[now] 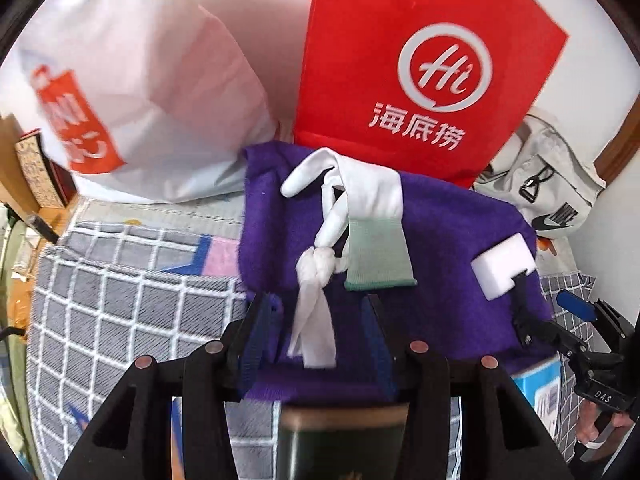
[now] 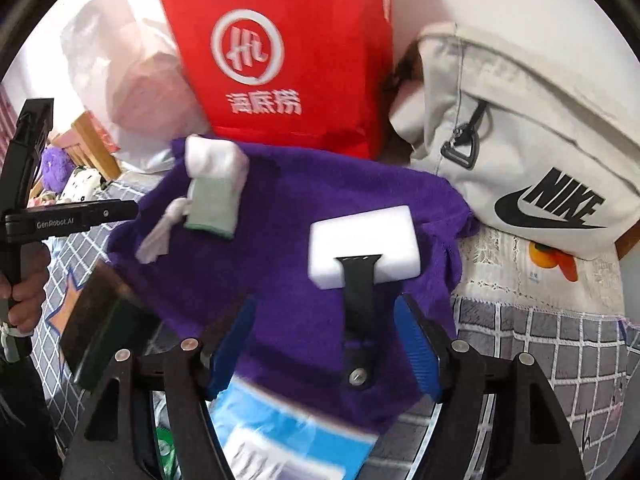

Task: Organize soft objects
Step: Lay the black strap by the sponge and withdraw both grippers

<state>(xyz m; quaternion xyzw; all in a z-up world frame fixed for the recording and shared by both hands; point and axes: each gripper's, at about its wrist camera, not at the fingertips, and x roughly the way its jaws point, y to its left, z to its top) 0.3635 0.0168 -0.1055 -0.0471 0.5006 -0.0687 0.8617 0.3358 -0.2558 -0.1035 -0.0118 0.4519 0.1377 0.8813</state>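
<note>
A purple towel (image 1: 440, 248) lies spread on the grey checked blanket (image 1: 120, 312); it also shows in the right wrist view (image 2: 288, 240). On it lie a white glove with a green cuff (image 1: 368, 216) (image 2: 214, 200), a knotted white cloth strip (image 1: 316, 280) (image 2: 160, 228), a white foam block (image 1: 504, 266) (image 2: 364, 244) and a black strap (image 2: 358, 292). My left gripper (image 1: 316, 344) is open over the towel's near edge, around the cloth strip's end. My right gripper (image 2: 324, 344) is open, straddling the black strap on the towel.
A red paper bag (image 1: 420, 68) (image 2: 288, 60) and a white plastic bag (image 1: 140, 92) stand behind the towel. A grey Nike bag (image 2: 520, 152) is at the right. A blue-white packet (image 2: 288, 440) and a dark box (image 2: 104, 332) lie near the towel's front edge.
</note>
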